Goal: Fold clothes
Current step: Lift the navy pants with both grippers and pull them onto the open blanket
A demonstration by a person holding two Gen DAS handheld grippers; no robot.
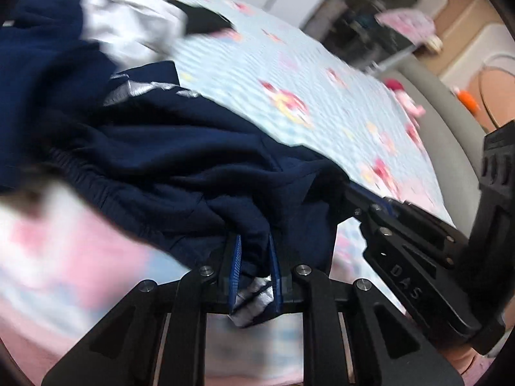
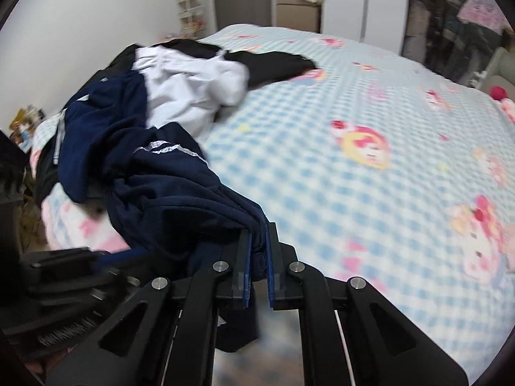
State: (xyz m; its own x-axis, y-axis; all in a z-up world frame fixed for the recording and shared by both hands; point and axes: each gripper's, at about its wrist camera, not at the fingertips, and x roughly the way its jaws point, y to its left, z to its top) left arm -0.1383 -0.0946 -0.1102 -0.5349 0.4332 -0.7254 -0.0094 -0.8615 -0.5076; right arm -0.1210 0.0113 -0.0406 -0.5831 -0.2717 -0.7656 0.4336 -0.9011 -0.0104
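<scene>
A navy garment with white lace trim (image 1: 154,160) lies bunched on the bed and stretches toward both grippers; it also shows in the right wrist view (image 2: 167,186). My left gripper (image 1: 254,241) is shut on its edge, with the lace-trimmed hem hanging between the blue pads. My right gripper (image 2: 259,228) is shut on another bunched edge of the same navy garment. The right gripper (image 1: 402,225) also shows at the right of the left wrist view, close beside the left one. The left gripper's body (image 2: 64,276) is at the lower left in the right wrist view.
A pile of a white garment (image 2: 193,87), a black garment (image 2: 273,64) and more navy cloth (image 2: 96,122) lies at the bed's far left. The blue checked cartoon bedsheet (image 2: 354,135) spreads to the right. Wardrobes and a door stand behind.
</scene>
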